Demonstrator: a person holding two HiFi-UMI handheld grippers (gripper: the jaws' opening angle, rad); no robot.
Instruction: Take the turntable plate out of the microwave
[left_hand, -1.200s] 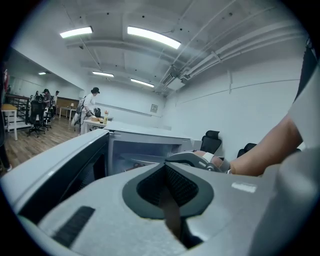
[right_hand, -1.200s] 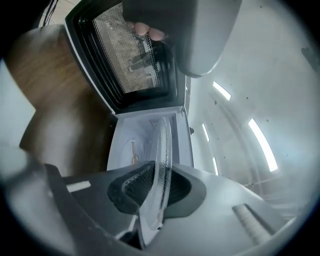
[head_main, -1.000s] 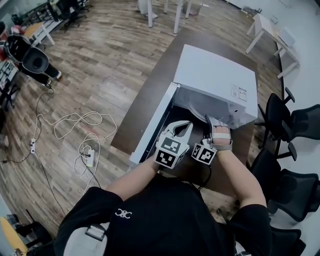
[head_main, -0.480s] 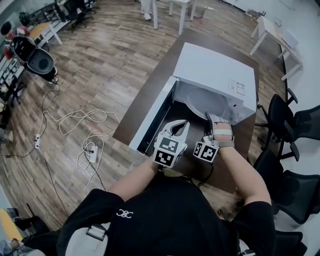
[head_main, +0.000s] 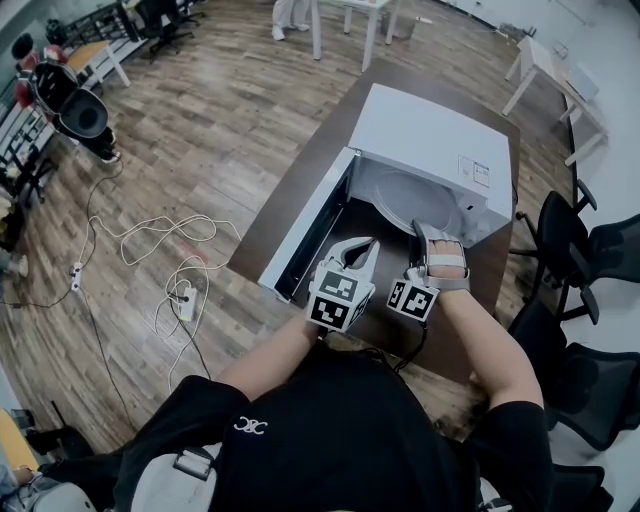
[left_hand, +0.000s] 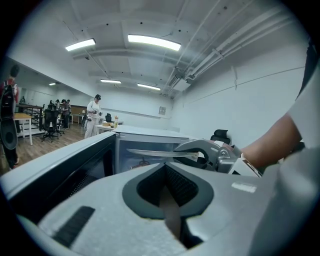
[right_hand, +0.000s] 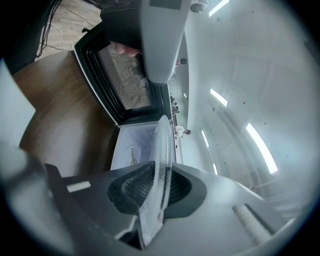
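Observation:
The white microwave (head_main: 430, 140) stands on a dark table with its door (head_main: 305, 225) swung open to the left. The glass turntable plate (head_main: 410, 198) lies in the cavity mouth. My right gripper (head_main: 426, 236) is shut on its near rim. In the right gripper view the plate (right_hand: 162, 150) runs edge-on between the pads of that gripper (right_hand: 157, 190). My left gripper (head_main: 364, 248) hovers just left of it, in front of the opening, shut and holding nothing. From the left gripper view the plate (left_hand: 150, 152) shows as a thin level edge.
The dark brown table (head_main: 290, 190) ends close behind my hands. Black office chairs (head_main: 575, 245) crowd its right side. Cables and a power strip (head_main: 175, 300) lie on the wooden floor at left. People stand far off across the room.
Both grippers have shifted a little in front of the microwave. The right one keeps its grip on the plate's rim, and the left stays shut.

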